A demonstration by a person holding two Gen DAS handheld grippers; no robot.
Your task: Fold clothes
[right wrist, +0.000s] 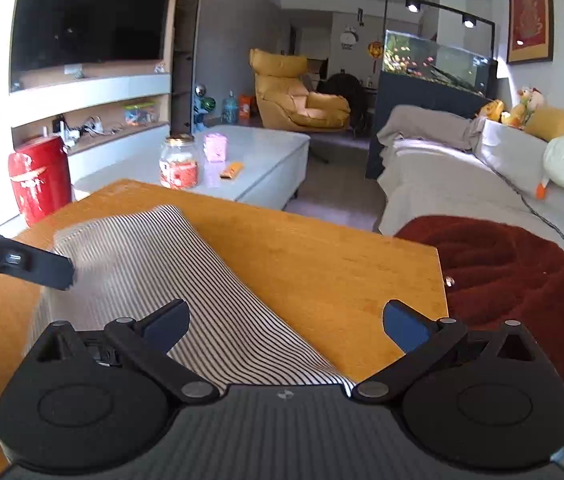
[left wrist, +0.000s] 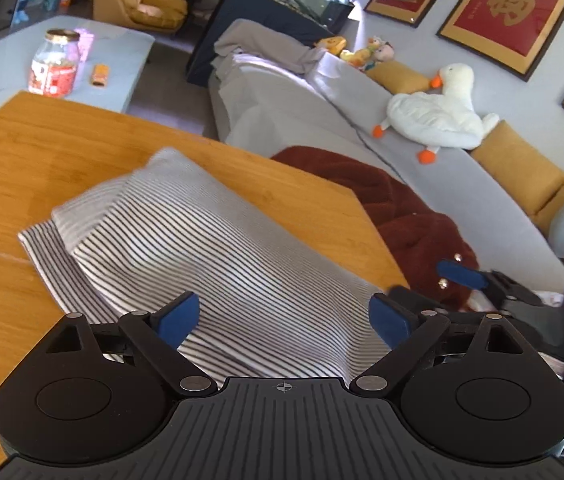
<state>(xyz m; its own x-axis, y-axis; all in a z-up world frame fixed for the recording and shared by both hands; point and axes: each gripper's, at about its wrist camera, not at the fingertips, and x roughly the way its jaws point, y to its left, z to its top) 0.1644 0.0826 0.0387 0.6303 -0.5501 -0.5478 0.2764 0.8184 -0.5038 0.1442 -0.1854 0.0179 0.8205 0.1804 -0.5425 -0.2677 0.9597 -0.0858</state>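
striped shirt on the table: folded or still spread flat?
Folded. The black-and-white striped garment lies as a compact layered bundle on the wooden table, a doubled edge showing at its far end.

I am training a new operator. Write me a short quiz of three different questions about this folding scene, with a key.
1. True or false: both grippers, left and right, are open.
2. The striped garment lies on: A) sofa B) wooden table C) floor
3. Fill in: the dark red garment lies off the table's ____ edge, seen from the right wrist.

Key: 1 true; 2 B; 3 right
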